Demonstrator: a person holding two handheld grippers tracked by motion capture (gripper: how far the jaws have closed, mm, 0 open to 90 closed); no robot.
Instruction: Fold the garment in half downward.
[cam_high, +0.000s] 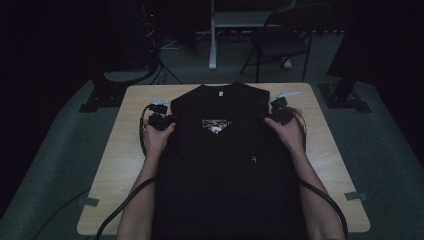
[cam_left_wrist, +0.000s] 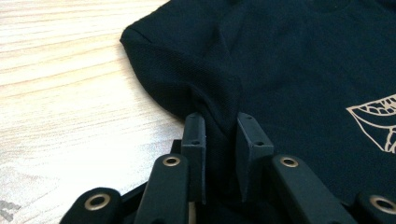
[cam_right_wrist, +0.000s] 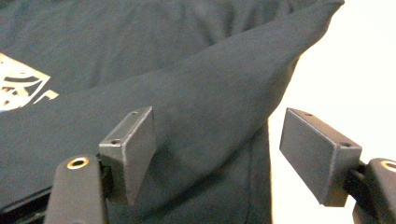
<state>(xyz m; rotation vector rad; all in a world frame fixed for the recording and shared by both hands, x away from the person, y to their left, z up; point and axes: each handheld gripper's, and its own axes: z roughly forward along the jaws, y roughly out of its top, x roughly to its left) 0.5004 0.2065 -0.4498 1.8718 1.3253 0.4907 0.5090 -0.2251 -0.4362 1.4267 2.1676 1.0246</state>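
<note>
- Black t-shirt (cam_high: 227, 150) lies flat on the table (cam_high: 125, 145), collar away from me, hem hanging over the near edge, tiger print (cam_high: 216, 125) facing up
- My left gripper (cam_left_wrist: 219, 140) is clamped on a fold of the left sleeve (cam_left_wrist: 187, 65); the pinch looks shallow, near the seam, so a hard pull could slip the cloth out and leave that side behind
- My right gripper (cam_right_wrist: 210, 140) is spread wide with the right sleeve fold (cam_right_wrist: 224, 93) between the pads, no pressing yet; only the inner pad (cam_right_wrist: 133, 144) touches cloth, the outer one stands clear
- If I close from here I may catch just the top layer, or miss the edge, and the sleeve drops on lift
- One side held and one loose: lifting now would drag the shirt askew and bunch the print
- Overhanging hem could pull the whole shirt toward me and off the table
- Room is dark in the high view, hard to judge layers there
</note>
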